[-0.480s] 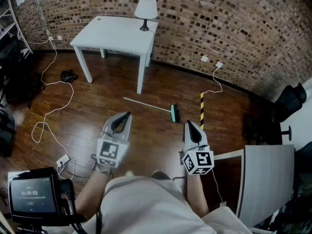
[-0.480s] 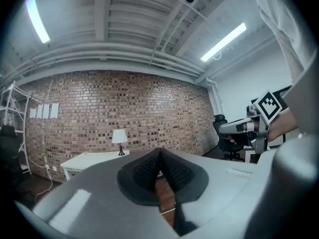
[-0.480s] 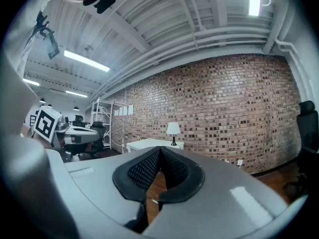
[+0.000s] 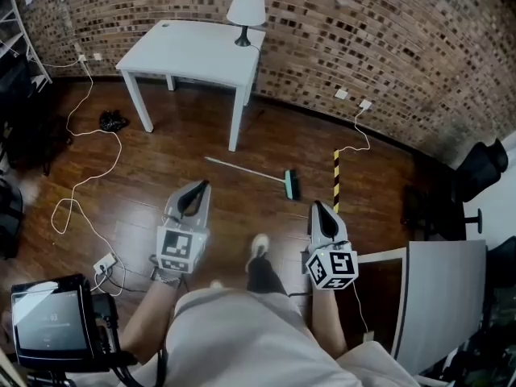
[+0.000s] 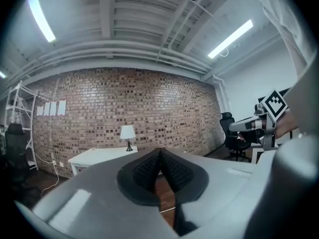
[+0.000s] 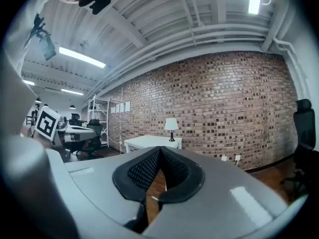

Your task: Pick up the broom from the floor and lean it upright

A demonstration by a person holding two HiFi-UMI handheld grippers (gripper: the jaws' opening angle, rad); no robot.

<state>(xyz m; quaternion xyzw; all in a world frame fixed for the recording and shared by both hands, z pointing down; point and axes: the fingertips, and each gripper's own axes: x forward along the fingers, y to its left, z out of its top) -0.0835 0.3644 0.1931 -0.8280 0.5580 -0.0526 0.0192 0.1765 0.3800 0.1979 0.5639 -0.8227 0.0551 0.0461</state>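
The broom lies flat on the wooden floor in the head view, its pale handle pointing left and its dark green head at the right. My left gripper hovers short of the handle, shut and empty. My right gripper hangs just below and right of the broom head, also shut with nothing in it. In the left gripper view the ribbed pads meet at the tip of the left gripper. The right gripper shows its pads closed the same way.
A white table with a lamp stands against the brick wall beyond the broom. White cables trail over the floor at left. A yellow-black strip lies right of the broom. A grey board and an office chair stand at right.
The person's foot has stepped forward into view between the two grippers. Both grippers stay shut and hold almost the same places.
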